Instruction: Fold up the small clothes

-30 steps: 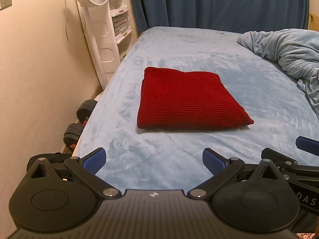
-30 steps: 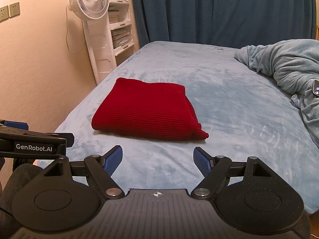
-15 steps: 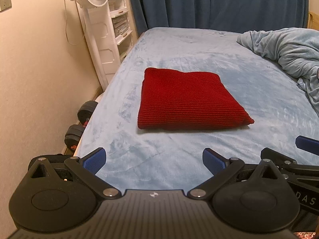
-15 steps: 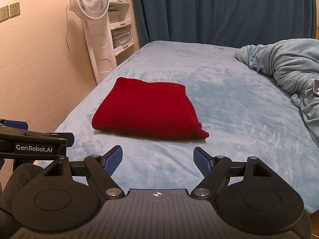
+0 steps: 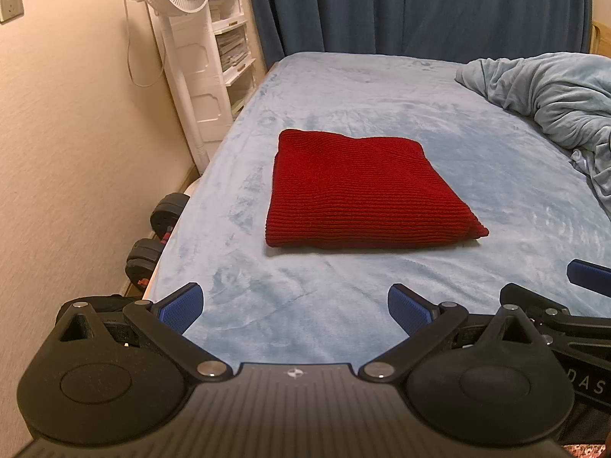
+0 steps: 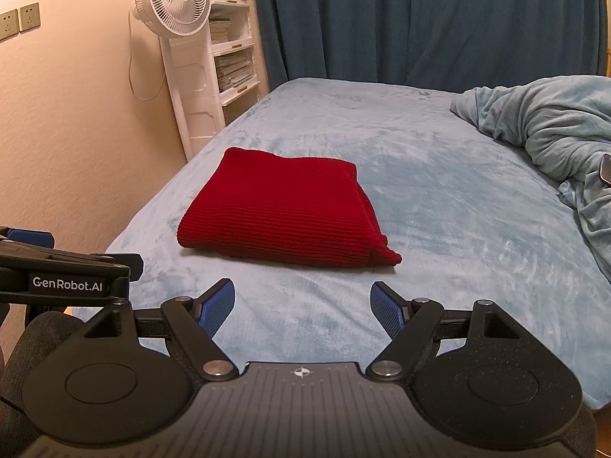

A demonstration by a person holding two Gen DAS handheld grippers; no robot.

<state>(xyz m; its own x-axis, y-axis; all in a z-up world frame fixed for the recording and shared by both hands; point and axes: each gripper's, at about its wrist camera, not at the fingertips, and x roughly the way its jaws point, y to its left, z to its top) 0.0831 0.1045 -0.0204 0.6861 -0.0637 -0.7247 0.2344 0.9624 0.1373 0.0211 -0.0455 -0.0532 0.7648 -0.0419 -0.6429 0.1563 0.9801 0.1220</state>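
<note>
The bed (image 5: 382, 87) ran from the blue curtain (image 5: 420, 4) to the near edge, its left side close to the wall, a rumpled blanket (image 5: 553, 107) heaped along the right. The folded red knit (image 5: 362, 191) lay flat left of centre, bare sheet on every side — widest to its right. Left hand-held gripper (image 5: 294, 305) and right hand-held gripper (image 6: 301, 305) hung over the near edge, side by side, both spread and holding nothing, well short of the knit.

Left gripper (image 5: 294, 307), right gripper (image 6: 303, 303): both agape, empty.
</note>
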